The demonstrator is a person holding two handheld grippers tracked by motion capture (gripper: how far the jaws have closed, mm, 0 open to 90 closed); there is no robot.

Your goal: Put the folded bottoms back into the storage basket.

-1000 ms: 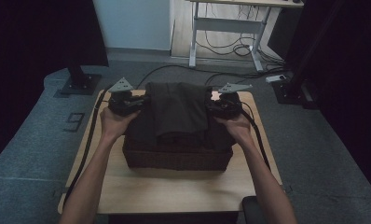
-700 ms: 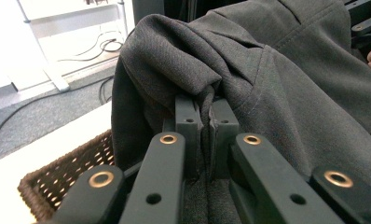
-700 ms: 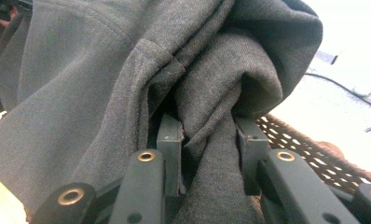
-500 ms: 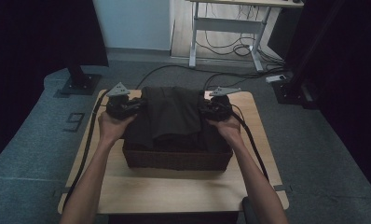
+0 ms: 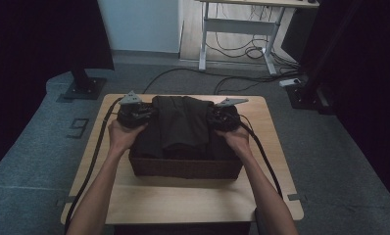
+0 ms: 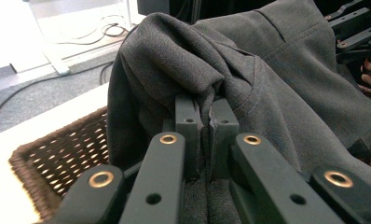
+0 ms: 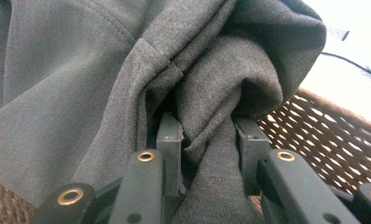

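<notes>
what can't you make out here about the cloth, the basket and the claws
- Inside of the wicker basket, high view: the dark grey garment covers it.
- What kind of garment it is: folded and bunched in both gripper views.
- Left claw tips: buried in cloth, left gripper view.
- Right claw tips: wrapped by a thick fold, right gripper view.
- Basket's far rim, high view: under the garment.
</notes>
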